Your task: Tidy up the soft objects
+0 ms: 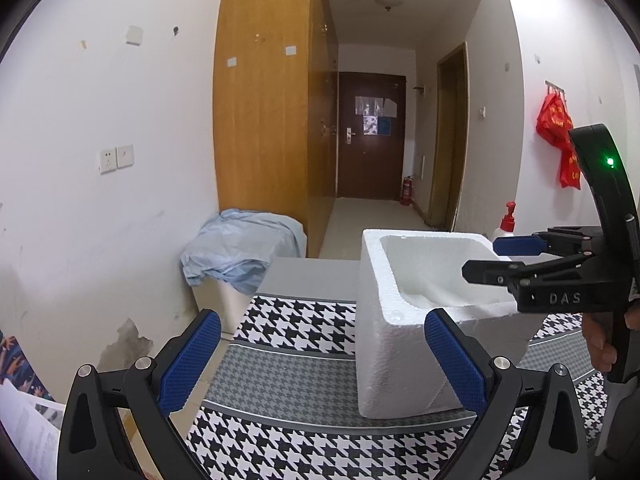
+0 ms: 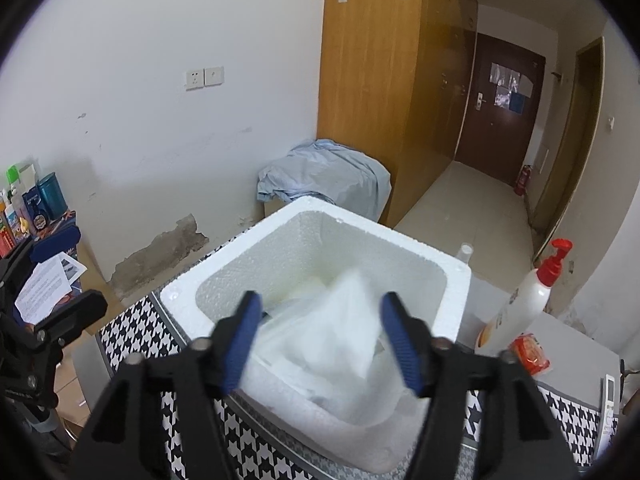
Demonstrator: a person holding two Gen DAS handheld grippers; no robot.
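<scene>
"DAS" marks the right gripper, spread above one foam box. One blurred white bag lies unpinched between its pads; the left gripper is also spread.

A foam box sits on the worktop, in the middle of the right wrist view. A bundle of soft plastic wrap lies inside it, at its near wall. At the right of the frame, beside the box, stands a pump bottle, with a small packet at its foot. Behind the box, mid-frame, a crumpled cloth drapes over a low cabinet against the wardrobe.
</scene>
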